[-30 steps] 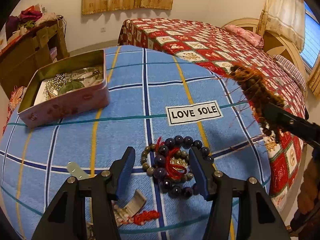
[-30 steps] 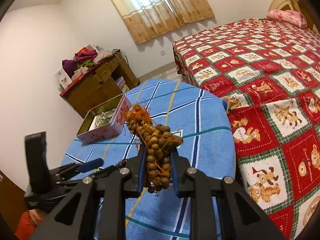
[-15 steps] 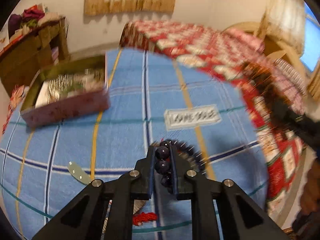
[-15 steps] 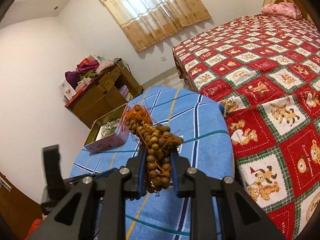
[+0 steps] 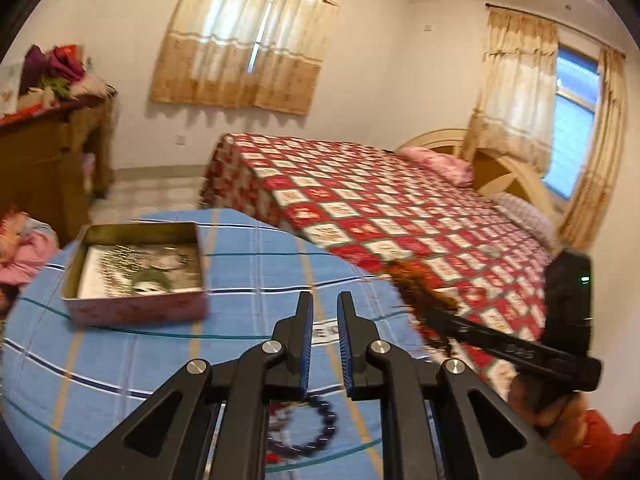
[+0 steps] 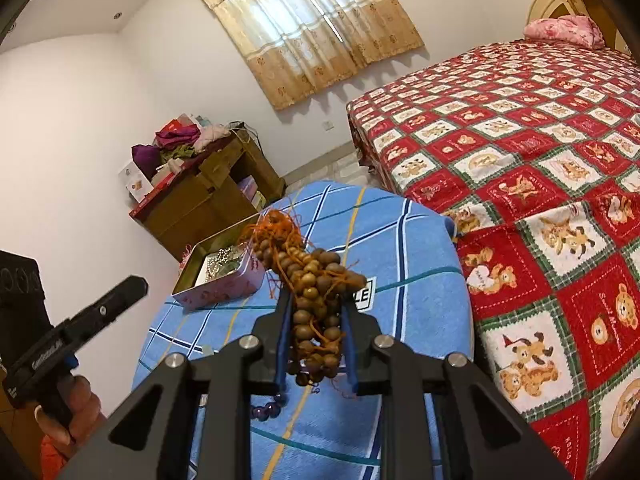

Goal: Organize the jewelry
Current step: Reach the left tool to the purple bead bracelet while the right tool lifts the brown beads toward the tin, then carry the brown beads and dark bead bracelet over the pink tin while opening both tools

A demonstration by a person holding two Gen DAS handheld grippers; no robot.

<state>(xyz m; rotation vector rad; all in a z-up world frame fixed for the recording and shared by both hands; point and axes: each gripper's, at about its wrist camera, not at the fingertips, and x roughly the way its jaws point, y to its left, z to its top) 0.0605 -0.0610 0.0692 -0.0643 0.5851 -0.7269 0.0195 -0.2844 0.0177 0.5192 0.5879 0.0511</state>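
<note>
Collection of loose pieces into the open tin appears to be proceeding. The right tool is gripping a bundle of brown wooden beads tangled with orange thread, holding it in the air over the middle of the surface. The left tool is hanging above the near edge. Its jaws have just been closing and are standing almost together, with nothing seen between them. The dark bead bracelet seems to be lying on the cloth by the near edge, below and behind those tips, apparently not caught. The tin is sitting toward the far left edge, already holding chains. Next, in my judgement, the bundle is needing carriage to the tin and the bracelet a fresh grasp.
</note>
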